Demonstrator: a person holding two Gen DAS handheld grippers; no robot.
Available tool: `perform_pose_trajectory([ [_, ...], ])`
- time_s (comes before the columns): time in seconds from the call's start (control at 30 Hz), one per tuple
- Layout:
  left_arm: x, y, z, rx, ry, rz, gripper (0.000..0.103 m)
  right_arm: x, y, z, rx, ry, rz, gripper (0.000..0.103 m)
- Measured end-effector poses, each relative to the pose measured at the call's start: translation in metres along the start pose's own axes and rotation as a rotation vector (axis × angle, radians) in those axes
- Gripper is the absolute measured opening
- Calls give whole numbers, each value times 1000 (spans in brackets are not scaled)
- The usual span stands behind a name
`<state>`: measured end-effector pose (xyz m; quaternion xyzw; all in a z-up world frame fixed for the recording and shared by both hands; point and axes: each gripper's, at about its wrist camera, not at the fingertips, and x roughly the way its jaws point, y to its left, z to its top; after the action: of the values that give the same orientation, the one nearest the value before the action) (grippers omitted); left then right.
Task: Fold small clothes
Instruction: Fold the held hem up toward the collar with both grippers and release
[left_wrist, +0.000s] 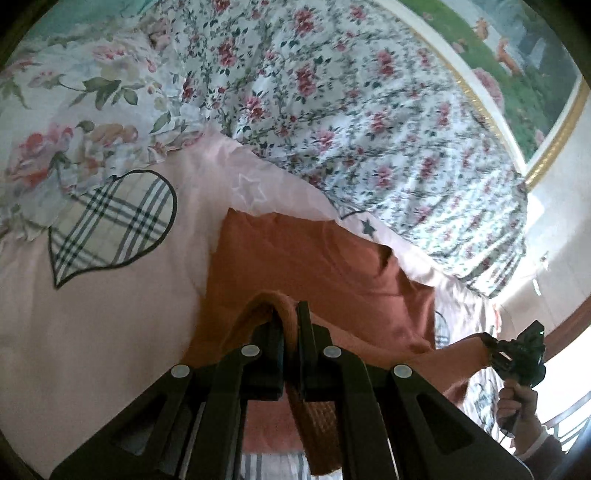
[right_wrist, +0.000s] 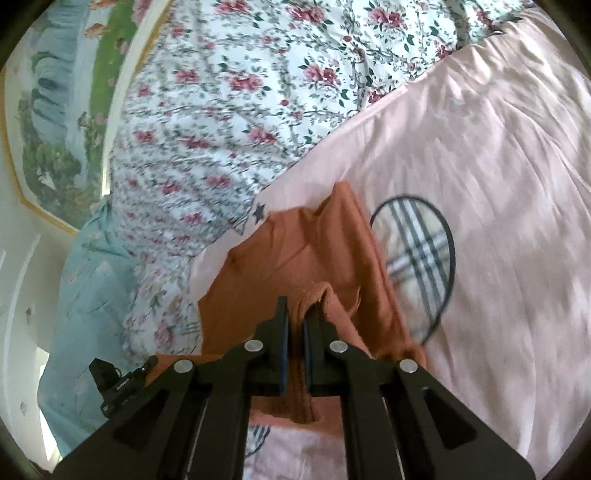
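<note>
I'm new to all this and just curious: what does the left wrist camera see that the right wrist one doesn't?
Only the left wrist view shows a hand holding the right gripper, and a whole plaid heart. Only the right wrist view shows pale blue bedding and the left gripper from outside. Both show the orange garment pinched in closed jaws, the pink cover, the floral quilt and a painting.

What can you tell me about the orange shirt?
The orange shirt is rust-coloured soft cloth with a ribbed hem. The left tongs and the right tongs each pinch a bunched edge shut between their pads, holding that side up. The rest hangs down rumpled onto the pink cover, beside a plaid heart.
</note>
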<state>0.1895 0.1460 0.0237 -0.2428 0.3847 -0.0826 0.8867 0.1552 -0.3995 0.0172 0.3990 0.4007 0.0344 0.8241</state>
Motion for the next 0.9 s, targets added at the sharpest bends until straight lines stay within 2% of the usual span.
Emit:
perform_pose_trajectory([
  [0.17,28,9,15,-33,16,25,3,32,-12,22,21,38,-6,7],
  [0.37,40,24,24,-100,1,24,3,55,-19,37,11,64,4,7],
  [0.63,106,49,25,-176,84,126,5,106,-41,45,-32,120,-129,10],
  [0.73,114,54,24,-190,118,143,7,108,-43,47,-20,124,-142,11],
  [0.8,104,49,21,-188,113,126,22,99,-38,46,-23,105,-161,15],
  [0.87,88,36,13,-154,102,118,31,81,-29,43,-46,50,-185,31],
  [0.9,79,26,4,-128,107,104,33,69,-21,38,-67,13,-192,34],
])
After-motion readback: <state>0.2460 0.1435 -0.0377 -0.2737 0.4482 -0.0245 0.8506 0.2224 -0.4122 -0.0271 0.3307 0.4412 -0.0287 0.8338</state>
